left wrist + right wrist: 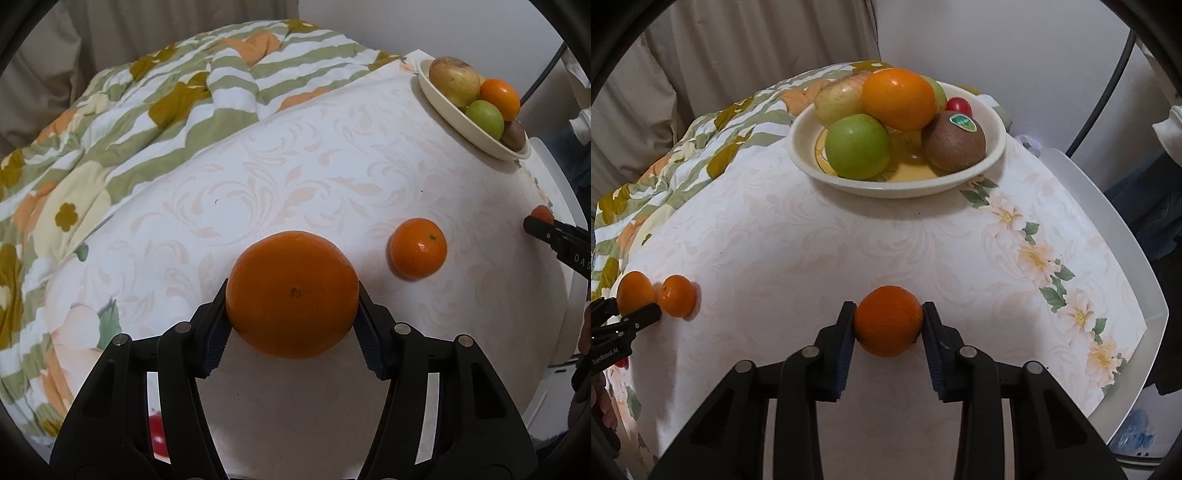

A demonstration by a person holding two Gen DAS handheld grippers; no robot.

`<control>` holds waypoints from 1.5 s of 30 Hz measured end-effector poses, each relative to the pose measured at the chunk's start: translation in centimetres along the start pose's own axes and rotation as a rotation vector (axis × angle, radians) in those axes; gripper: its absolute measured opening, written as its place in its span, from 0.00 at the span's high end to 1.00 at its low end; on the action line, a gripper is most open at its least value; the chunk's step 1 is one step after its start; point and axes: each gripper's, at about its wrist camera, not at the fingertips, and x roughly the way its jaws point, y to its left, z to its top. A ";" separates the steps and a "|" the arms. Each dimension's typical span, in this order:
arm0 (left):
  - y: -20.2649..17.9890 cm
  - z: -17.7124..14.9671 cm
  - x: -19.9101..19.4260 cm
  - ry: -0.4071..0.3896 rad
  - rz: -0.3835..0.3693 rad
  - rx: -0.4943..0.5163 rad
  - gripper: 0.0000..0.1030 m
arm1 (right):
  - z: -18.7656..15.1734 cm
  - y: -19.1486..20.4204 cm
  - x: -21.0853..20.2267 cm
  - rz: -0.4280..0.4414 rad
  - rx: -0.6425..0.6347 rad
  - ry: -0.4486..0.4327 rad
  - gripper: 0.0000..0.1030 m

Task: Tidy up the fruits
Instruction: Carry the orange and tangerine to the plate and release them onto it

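Observation:
A large orange (pixel 291 293) sits between the blue pads of my left gripper (pixel 291 290), which is shut on it just above the white floral tablecloth. A small mandarin (pixel 418 248) lies loose on the cloth to its right. In the right wrist view my right gripper (pixel 888 312) is shut on a small orange (pixel 888 320), both pads touching its sides. A cream bowl (pixel 886 190) farther back holds a green apple (pixel 857 147), an orange (pixel 899 99), a kiwi (pixel 955 142), a yellowish fruit (pixel 836 101) and a small red one (pixel 959 106).
A flowered quilt (pixel 110 140) lies beyond the table's left and far side. The white table edge (pixel 1126 236) curves along the right. A red object (pixel 157 435) shows below the left gripper. Curtains (pixel 738 48) hang behind.

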 end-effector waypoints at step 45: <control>-18.0 13.0 -7.8 -0.244 0.012 -0.236 0.35 | 16.5 -9.6 -7.2 0.321 -0.386 -0.191 0.68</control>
